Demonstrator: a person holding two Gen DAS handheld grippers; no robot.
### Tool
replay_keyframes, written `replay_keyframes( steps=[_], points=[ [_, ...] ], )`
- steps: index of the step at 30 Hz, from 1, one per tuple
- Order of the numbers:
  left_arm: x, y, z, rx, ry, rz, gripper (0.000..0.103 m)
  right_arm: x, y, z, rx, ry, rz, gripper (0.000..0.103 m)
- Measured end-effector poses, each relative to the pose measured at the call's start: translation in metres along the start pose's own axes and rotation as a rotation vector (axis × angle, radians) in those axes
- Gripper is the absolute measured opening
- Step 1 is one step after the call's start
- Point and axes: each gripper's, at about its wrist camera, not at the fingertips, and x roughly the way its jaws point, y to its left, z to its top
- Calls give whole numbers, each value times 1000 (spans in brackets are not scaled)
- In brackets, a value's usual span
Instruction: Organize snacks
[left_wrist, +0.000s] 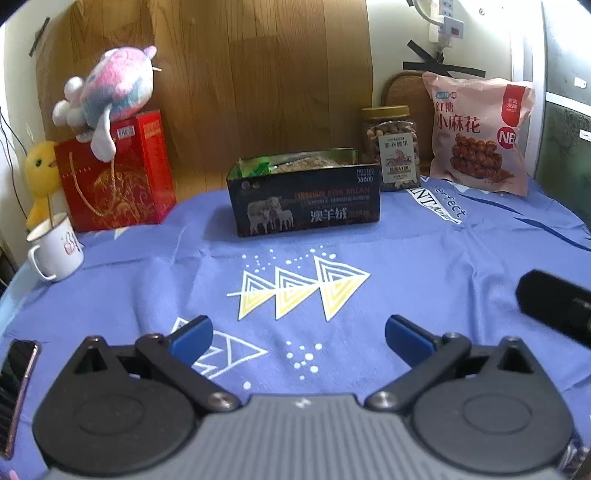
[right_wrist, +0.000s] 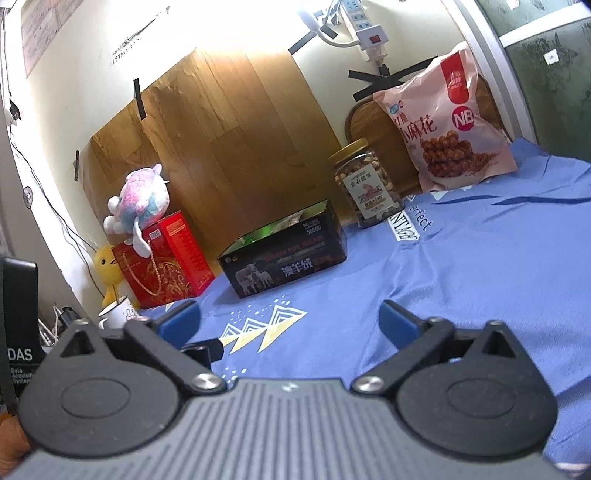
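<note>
A black open box (left_wrist: 306, 201) with sheep printed on it stands at the back middle of the blue cloth, with snack packets inside; it also shows in the right wrist view (right_wrist: 284, 258). A clear jar of nuts (left_wrist: 393, 147) with a gold lid stands right of it, also in the right wrist view (right_wrist: 364, 184). A pink snack bag (left_wrist: 480, 133) leans against the wall at the far right, also in the right wrist view (right_wrist: 447, 125). My left gripper (left_wrist: 299, 338) is open and empty, low over the cloth. My right gripper (right_wrist: 290, 323) is open and empty.
A red gift box (left_wrist: 118, 173) with a plush toy (left_wrist: 107, 96) on top stands back left, beside a yellow duck (left_wrist: 40, 173) and a white mug (left_wrist: 55, 245). A phone (left_wrist: 16, 387) lies at the left edge. A power strip (right_wrist: 364, 27) hangs on the wall.
</note>
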Motion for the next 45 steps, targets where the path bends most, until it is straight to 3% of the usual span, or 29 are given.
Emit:
replay_keyframes(
  steps=[6,15,22,31,45],
  points=[
    [7,4,1,-9,20,-38,103,2,4,3,-17,-9,-4,103],
    [12,10,2,-12,-1,-19,103,13,3,2,-12,16,-11,103],
    [13,19,7,-5,-72,83,103,19,3,1,-26,36,-53,103],
    [10,26,13,-44,-85,151,103,17,7,5,-53,28,-115,103],
    [3,18,15,-25,-45,57,103,10,1,6,-11,48,-92,103]
  ],
)
